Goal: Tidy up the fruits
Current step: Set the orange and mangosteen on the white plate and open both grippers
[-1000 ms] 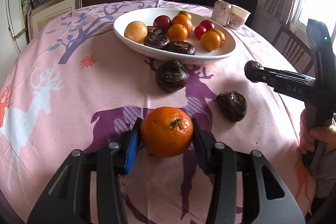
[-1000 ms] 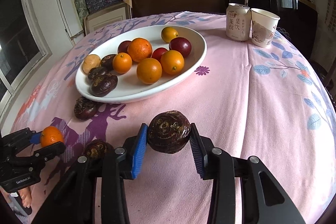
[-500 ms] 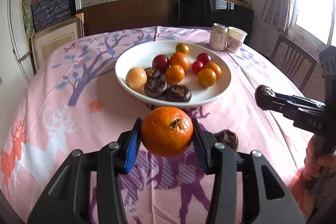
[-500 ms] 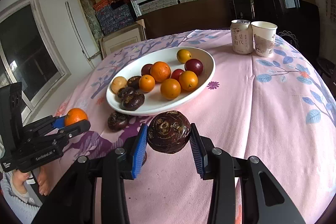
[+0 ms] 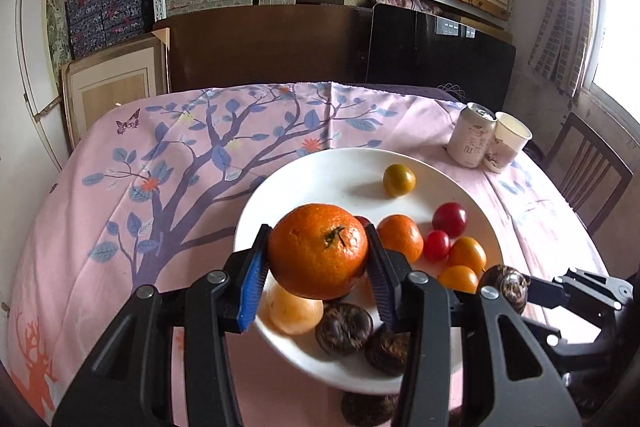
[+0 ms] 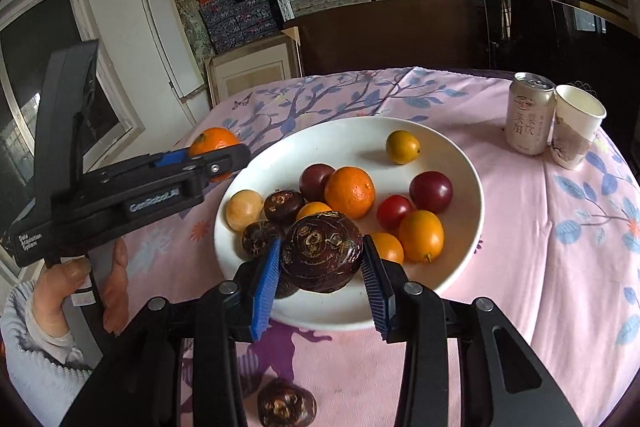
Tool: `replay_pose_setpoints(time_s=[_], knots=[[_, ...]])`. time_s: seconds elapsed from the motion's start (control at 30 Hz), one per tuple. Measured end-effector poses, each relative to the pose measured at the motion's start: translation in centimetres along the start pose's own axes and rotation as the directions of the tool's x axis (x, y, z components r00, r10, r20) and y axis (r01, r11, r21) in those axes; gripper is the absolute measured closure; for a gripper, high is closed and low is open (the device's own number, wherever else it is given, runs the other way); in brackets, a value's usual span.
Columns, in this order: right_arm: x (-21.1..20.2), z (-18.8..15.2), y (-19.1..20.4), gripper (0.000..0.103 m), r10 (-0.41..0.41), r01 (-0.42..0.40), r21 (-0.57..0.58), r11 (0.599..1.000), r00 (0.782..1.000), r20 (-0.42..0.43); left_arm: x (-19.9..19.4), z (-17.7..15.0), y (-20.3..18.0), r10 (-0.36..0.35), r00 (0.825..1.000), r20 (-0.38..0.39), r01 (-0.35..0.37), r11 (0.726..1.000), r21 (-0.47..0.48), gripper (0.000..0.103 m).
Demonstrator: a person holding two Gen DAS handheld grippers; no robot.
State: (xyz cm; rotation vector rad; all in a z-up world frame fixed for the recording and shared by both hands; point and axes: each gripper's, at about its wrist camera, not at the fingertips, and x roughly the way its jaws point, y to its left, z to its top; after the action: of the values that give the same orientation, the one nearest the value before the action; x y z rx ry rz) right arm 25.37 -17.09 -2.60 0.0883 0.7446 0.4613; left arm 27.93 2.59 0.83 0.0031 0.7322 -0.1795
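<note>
Most of the fruit is already gathered on the white plate [image 6: 460, 163]: oranges, small red and yellow fruits, and several dark water chestnuts. A tangerine [image 5: 318, 251] is pinched between the blue pads of the left tool [image 5: 318, 269] and held above the near-left part of the plate. A water chestnut [image 6: 322, 251] is pinched by the right tool [image 6: 320, 277], held over the plate's near rim. Neither is set down yet. One more water chestnut [image 6: 286, 405] is left on the pink-clothed bench [image 6: 540, 227] before the plate; whether further pieces lie hidden under the tools cannot be told. Both tools are pointed forward, roughly level, side by side. A can [image 6: 530, 113] and a paper cup [image 6: 576, 127] stand beyond the plate.
</note>
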Motion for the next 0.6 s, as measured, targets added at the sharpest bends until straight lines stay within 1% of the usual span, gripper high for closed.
replay_pose_setpoints(time_s=[0.07, 0.1, 0.13, 0.17, 0.23, 0.27, 0.3, 0.37, 0.43, 0.47, 0.5, 0.53, 0.6], knots=[[0.9, 0.2, 0.0, 0.060, 0.003, -0.003, 0.005, 1.000, 1.000, 0.010, 1.7, 0.6, 0.2, 0.000, 1.000, -0.006, 0.000, 1.000, 0.002, 0.058], [1.2, 0.2, -0.3, 0.054, 0.006, -0.006, 0.017, 1.000, 1.000, 0.025, 2.5, 0.8, 0.4, 0.002, 1.000, -0.008, -0.002, 1.000, -0.005, 0.058], [1.2, 0.1, -0.8, 0.040, -0.006, 0.005, 0.031, 1.000, 0.999, 0.040, 3.3, 0.8, 0.7, -0.003, 1.000, -0.009, 0.002, 1.000, -0.027, 0.058], [1.1, 0.0, -1.2, 0.036, -0.025, 0.022, 0.043, 0.999, 0.998, 0.053, 4.0, 0.7, 1.0, -0.019, 1.000, -0.019, 0.018, 0.999, -0.047, 0.056], [1.1, -0.2, -2.1, 0.036, -0.044, 0.040, 0.061, 0.997, 0.997, 0.058, 5.1, 0.5, 1.5, -0.046, 0.998, -0.047, 0.044, 0.998, -0.051, 0.056], [1.1, -0.3, -2.5, 0.036, -0.046, 0.042, 0.075, 0.996, 0.997, 0.056, 5.4, 0.3, 1.7, -0.037, 0.998, -0.050, 0.034, 0.998, -0.051, 0.055], [1.1, -0.4, -2.8, 0.036, -0.047, 0.042, 0.092, 0.995, 0.997, 0.054, 5.6, 0.3, 2.0, -0.033, 0.998, -0.053, 0.030, 0.998, -0.055, 0.055], [1.3, -0.5, -3.3, 0.032, -0.039, 0.033, 0.120, 0.992, 0.998, 0.046, 5.5, 0.3, 2.4, -0.048, 0.997, -0.052, 0.044, 0.996, -0.079, 0.055], [1.3, -0.7, -3.6, 0.031, -0.043, 0.037, 0.134, 0.990, 0.998, 0.043, 5.0, 0.4, 2.3, -0.049, 0.998, -0.041, 0.045, 0.996, -0.082, 0.055], [1.2, -0.8, -3.7, 0.031, -0.046, 0.040, 0.135, 0.990, 0.998, 0.043, 4.5, 0.4, 2.2, -0.041, 0.999, -0.033, 0.038, 0.996, -0.078, 0.051], [1.1, -0.9, -3.7, 0.031, -0.049, 0.043, 0.134, 0.990, 0.998, 0.043, 4.1, 0.4, 2.0, -0.030, 0.999, -0.022, 0.028, 0.997, -0.074, 0.037], [0.9, -1.0, -3.8, 0.030, -0.052, 0.045, 0.136, 0.990, 0.998, 0.047, 3.5, 0.4, 1.9, -0.018, 1.000, -0.007, 0.018, 0.997, -0.070, 0.031], [0.5, -1.1, -3.9, 0.028, -0.051, 0.043, 0.144, 0.989, 0.997, 0.055, 2.1, 0.0, 1.4, -0.005, 1.000, 0.009, 0.005, 0.999, -0.053, 0.030]])
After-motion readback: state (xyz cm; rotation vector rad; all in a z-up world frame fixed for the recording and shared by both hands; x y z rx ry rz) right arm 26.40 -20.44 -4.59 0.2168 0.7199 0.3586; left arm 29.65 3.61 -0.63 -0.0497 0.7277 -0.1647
